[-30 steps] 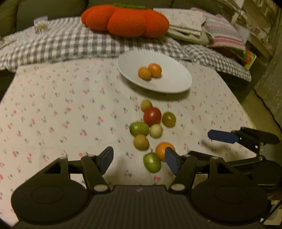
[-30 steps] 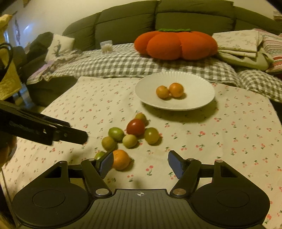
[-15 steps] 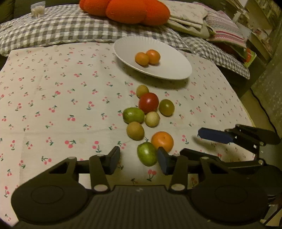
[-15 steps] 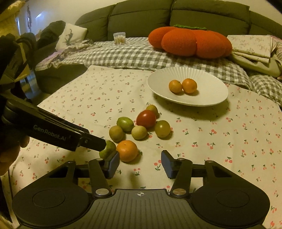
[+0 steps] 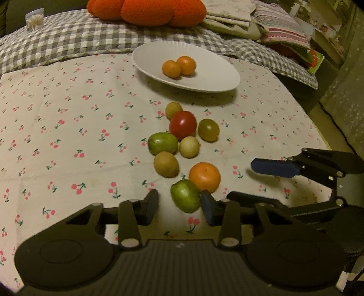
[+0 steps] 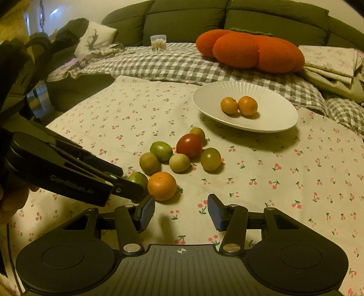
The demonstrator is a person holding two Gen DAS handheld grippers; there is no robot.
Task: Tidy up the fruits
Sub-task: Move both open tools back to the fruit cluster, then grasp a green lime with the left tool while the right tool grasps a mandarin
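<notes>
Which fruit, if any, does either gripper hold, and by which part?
None is gripped yet. The left gripper, its jaws just closing, brackets the green fruit; a gap shows on one side. The right gripper is open over bare cloth.

A dark green sofa (image 6: 227,20) is standing behind the checked blanket (image 6: 182,66); dim yellowish light is filling the room.

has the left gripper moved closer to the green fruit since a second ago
Yes. In the left wrist view the left gripper has come down toward the tablecloth, and its jaws, which have just been closing, now flank the green fruit beside the orange.
</notes>
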